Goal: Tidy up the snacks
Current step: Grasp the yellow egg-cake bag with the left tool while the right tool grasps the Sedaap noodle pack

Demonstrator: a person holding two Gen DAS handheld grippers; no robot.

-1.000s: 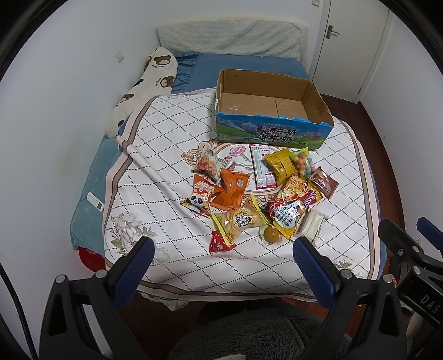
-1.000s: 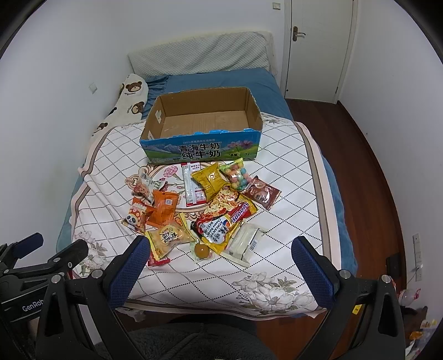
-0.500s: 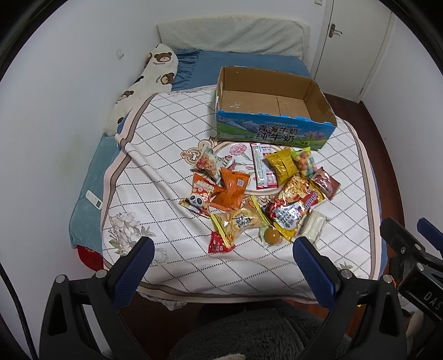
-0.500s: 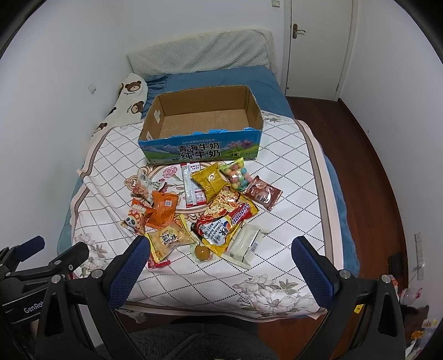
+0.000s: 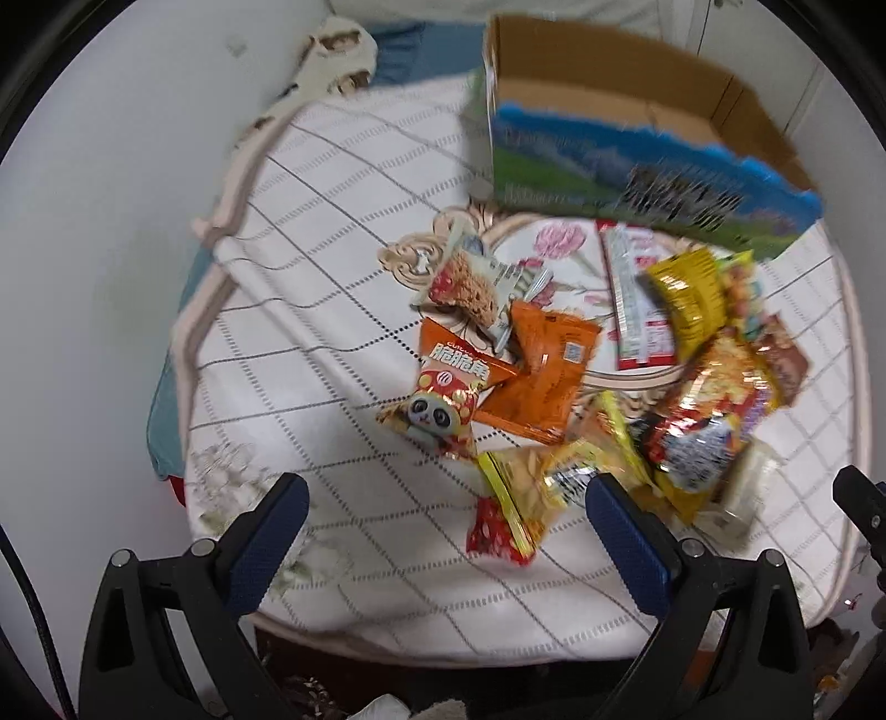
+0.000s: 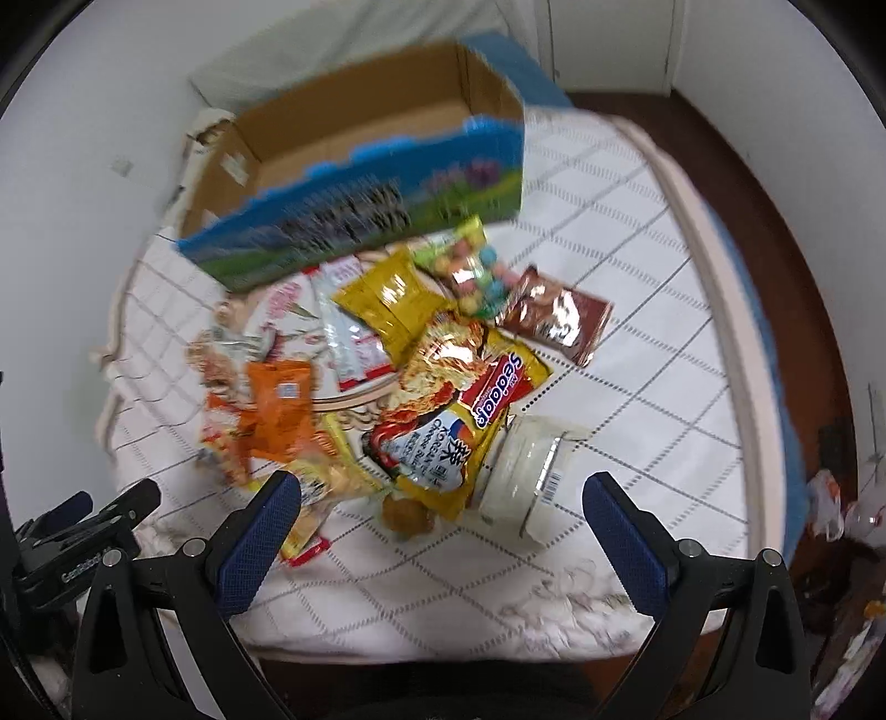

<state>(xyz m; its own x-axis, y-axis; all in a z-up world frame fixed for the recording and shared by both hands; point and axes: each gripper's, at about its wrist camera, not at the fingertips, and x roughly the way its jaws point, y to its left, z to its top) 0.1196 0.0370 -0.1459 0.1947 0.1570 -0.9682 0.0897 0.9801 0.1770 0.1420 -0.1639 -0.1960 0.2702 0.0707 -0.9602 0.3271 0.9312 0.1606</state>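
Several snack packets lie in a heap on the checked white bedspread (image 5: 332, 266). An open cardboard box (image 5: 626, 149) with a blue and green printed front stands behind them; it also shows in the right wrist view (image 6: 365, 194). My left gripper (image 5: 443, 520) is open and empty, low over the bed's near edge, in front of a panda packet (image 5: 437, 410) and a yellow chip packet (image 5: 531, 487). My right gripper (image 6: 443, 520) is open and empty, in front of a noodle packet (image 6: 448, 421), a white pouch (image 6: 526, 471) and a small round snack (image 6: 407, 512). Both views are blurred.
A white wall runs along the bed's left side (image 5: 83, 249). Dark wooden floor (image 6: 775, 183) lies to the right of the bed. A bear-print pillow (image 5: 332, 50) lies at the far left. The other gripper shows at the edge of each view.
Both grippers have moved forward and down toward the snack heap, so the packets and the box look much larger. Both jaws stay open.
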